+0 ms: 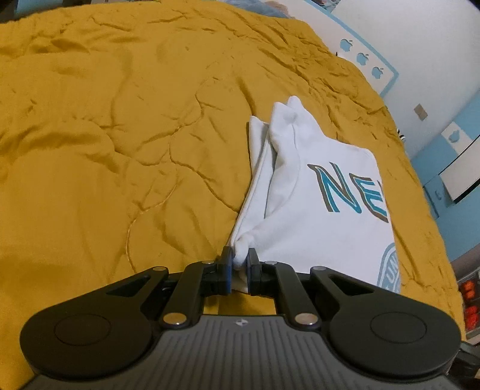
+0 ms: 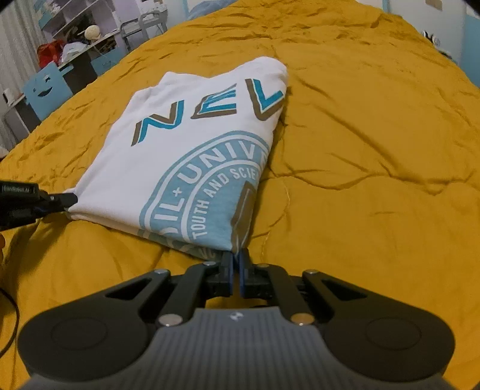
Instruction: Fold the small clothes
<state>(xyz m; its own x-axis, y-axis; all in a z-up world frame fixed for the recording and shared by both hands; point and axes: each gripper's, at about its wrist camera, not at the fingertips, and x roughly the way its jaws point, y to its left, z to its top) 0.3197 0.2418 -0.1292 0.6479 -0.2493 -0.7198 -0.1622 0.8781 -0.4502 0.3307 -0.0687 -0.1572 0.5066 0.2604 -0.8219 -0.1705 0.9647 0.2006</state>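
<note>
A rumpled mustard-yellow quilt (image 1: 120,135) covers the bed. Beyond its far edge a white wall (image 1: 420,36) carries a blue border with apple shapes (image 1: 363,58). Off to the other side stand a blue chair back with a cut-out smiling face (image 2: 45,87), a cluttered desk (image 2: 87,51) bearing what may be a pale ball (image 2: 93,31), and white shelves (image 2: 72,15).

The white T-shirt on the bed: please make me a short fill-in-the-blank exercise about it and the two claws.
1. The white T-shirt lies on a ____ bedspread.
2. The left claw is shut on one ____ of the shirt.
3. The right claw is ____ on another corner.
4. The big letters on the shirt begin with ____.

Missing words: yellow; corner; shut; N
</note>
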